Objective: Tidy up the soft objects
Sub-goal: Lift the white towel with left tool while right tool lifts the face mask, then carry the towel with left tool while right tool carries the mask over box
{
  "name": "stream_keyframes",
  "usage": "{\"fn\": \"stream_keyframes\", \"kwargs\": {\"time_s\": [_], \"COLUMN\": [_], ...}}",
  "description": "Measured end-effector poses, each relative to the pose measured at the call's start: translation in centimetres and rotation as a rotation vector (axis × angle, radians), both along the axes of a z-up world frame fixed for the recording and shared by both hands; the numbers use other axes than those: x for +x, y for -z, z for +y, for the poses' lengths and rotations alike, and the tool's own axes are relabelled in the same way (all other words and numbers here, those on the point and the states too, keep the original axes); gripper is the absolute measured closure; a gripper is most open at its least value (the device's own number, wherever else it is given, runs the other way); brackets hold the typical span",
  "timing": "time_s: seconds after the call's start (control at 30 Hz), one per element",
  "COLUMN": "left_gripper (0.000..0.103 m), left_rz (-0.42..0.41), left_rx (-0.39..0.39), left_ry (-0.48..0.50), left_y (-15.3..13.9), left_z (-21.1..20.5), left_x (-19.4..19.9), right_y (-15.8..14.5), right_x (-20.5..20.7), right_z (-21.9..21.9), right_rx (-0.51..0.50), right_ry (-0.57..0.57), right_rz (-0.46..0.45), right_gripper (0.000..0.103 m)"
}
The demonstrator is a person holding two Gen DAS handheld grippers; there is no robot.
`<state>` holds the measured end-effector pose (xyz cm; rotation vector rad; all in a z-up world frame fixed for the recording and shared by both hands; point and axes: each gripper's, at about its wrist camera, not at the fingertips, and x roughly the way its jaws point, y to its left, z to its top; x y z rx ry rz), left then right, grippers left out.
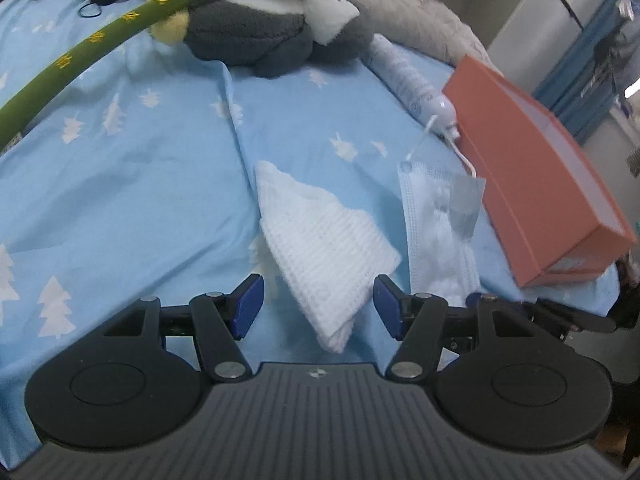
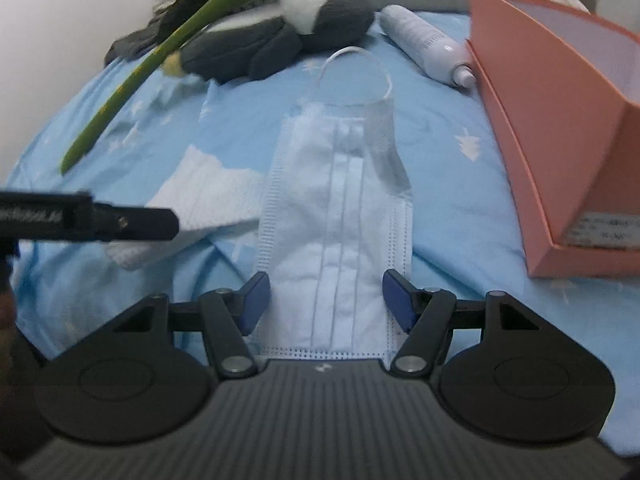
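Soft objects are spread over a bed covered by a light blue sheet [image 1: 120, 200] printed with white trees. A folded white cloth [image 1: 320, 248] is laid near the middle, and a pale blue face mask [image 2: 336, 232] is laid flat just beside it, toward an orange box [image 2: 560, 120] whose long wall closes off that side. Bare sheet is left open between the mask and the box, and more on the far side of the cloth. Farther back, a grey and white plush toy [image 1: 248, 32], a long green plush stem [image 1: 100, 36] and a white bottle [image 2: 428, 44] are seen; the stem is cut off by the frame edge.

The left hand-held gripper [image 1: 318, 308] is held with its jaws apart, the cloth's near corner between them, untouched. The right hand-held gripper [image 2: 326, 300] is likewise spread, astride the mask's near end; contact cannot be made out.
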<state>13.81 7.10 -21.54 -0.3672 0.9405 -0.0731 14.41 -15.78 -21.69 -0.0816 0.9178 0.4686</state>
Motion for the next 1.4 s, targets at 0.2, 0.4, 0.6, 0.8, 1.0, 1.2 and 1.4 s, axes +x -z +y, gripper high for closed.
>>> {"fn": "stream_keyframes", "kwargs": {"time_s": [0.2,0.4,0.6,0.8,1.0,1.2,1.4], "left_gripper": [0.047,0.068,0.089,0.09,0.09,0.09,0.09], "left_rz": [0.012,0.012,-0.014,-0.038,-0.082,-0.137,-0.197], "left_rx": [0.031,0.058,0.074,0.072,0.07,0.061,0.049], "left_ry": [0.035,0.067,0.067,0.037,0.018,0.01,0.039], "left_y": [0.5,0.7,0.0,-1.8,-4.8,-8.0,-11.5], "left_z": [-0.7,-1.7,-1.9,-1.3,-1.7,-3.0,-4.3], "left_x": [0.7,0.9,0.5,0.0,-0.5,-1.4,-2.0], "right_y": [0.3,0.1,-0.5,-2.2,-4.8,-7.4,-10.8], "right_x": [-0.5,-0.9,-1.2,-1.3,-2.3,-2.9,-3.7], "right_z": [0.8,1.3,1.5,-0.2,-1.5,-2.7,-4.4], "right_rx": [-0.043,-0.041,-0.026,0.053,0.091,0.123,0.155], "right_ry": [-0.033,-0.045,-0.042,0.032,0.052,0.064,0.097], "right_rz": [-0.028,-0.027,-0.015,0.026,-0.013,-0.067,-0.121], "right_gripper": [0.042,0.073,0.094,0.094,0.095,0.095,0.095]}}
